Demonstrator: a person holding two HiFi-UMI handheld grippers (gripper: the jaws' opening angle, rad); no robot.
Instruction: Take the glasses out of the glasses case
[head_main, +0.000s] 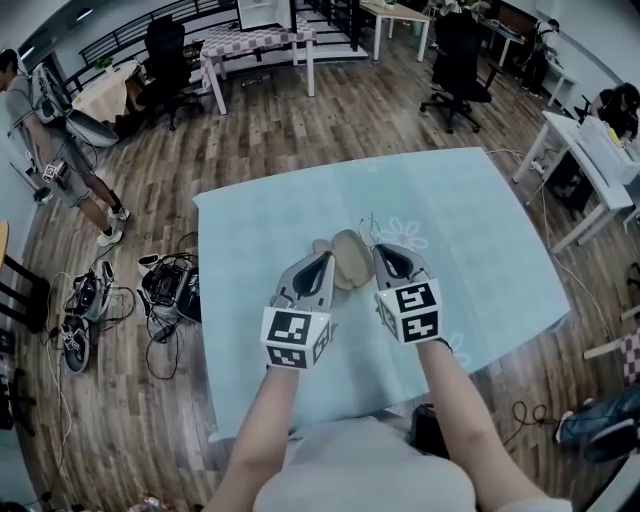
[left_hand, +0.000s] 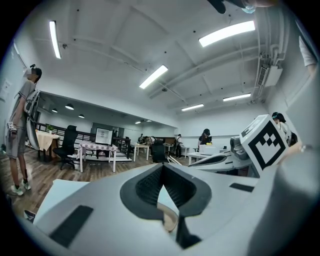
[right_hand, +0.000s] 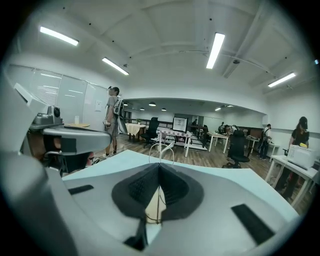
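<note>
A tan glasses case (head_main: 347, 262) hangs open between my two grippers over the table with the light blue cloth (head_main: 250, 240). My left gripper (head_main: 327, 263) is at the case's left edge and shut on it. In the left gripper view the jaws (left_hand: 162, 170) meet, with the case's beige rim (left_hand: 169, 216) showing below them. My right gripper (head_main: 378, 250) is shut on thin wire-framed glasses (head_main: 372, 228), which stick out past its tip. In the right gripper view the glasses (right_hand: 161, 147) stand above the closed jaws (right_hand: 159, 167), with their wire running down between the pads.
A person (head_main: 40, 130) stands at the far left. Bags and cables (head_main: 165, 290) lie on the wooden floor by the table's left side. Office chairs (head_main: 455, 60) and a checked table (head_main: 255, 45) stand behind; a white desk (head_main: 590, 150) is at the right.
</note>
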